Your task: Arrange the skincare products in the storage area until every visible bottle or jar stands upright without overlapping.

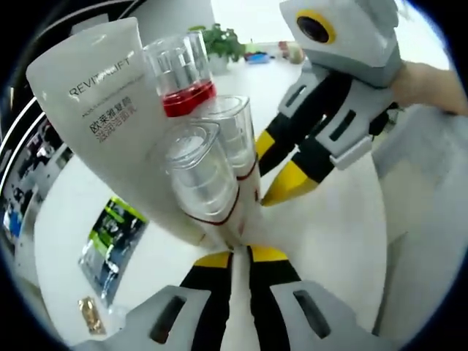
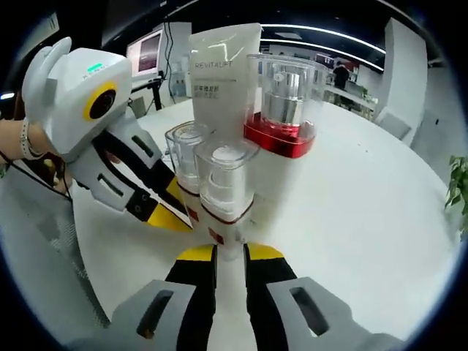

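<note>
A skincare set is held up above the white table (image 1: 329,227): a white REVITALIFT tube (image 1: 110,110), a red-based jar (image 1: 183,73) under a clear cover, and two clear-capped bottles (image 1: 205,175) bundled together. My left gripper (image 1: 240,252) is shut on the bundle's lower end. My right gripper (image 1: 274,168) reaches in from the right, its yellow tips against the bundle's side. In the right gripper view the tube (image 2: 219,66), the jar (image 2: 281,110) and the bottles (image 2: 219,175) rise from my right gripper (image 2: 230,250), which is shut on the bundle's base. The left gripper (image 2: 172,212) touches the bundle from the left.
On the table lie a green packet (image 1: 110,234) and a small gold item (image 1: 91,314), and a potted plant (image 1: 219,44) stands at its far side. A monitor (image 2: 146,51) and a distant person (image 2: 340,73) are behind the white table (image 2: 365,205).
</note>
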### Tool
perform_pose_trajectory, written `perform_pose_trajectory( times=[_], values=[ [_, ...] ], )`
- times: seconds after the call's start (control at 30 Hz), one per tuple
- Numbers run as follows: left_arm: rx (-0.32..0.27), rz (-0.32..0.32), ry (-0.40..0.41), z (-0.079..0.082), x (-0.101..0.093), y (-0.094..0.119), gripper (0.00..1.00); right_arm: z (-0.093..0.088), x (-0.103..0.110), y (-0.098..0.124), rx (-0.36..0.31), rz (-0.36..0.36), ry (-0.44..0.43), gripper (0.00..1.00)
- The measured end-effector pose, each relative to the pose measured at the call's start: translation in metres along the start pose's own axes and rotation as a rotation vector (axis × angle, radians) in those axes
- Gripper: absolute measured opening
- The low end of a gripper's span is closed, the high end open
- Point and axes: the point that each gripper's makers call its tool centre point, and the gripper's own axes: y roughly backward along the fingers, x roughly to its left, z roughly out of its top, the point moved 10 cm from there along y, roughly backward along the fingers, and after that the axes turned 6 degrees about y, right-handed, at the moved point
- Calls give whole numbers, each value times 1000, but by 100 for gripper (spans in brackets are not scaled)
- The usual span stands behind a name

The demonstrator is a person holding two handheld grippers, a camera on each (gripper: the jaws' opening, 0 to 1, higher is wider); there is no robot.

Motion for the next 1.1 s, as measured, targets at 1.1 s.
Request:
perform_pose_trajectory(
  times=[1.1],
  values=[
    [-6,15,-4,2,2,3,6,-1,-1,5,-5,-5,-14,22]
  ],
)
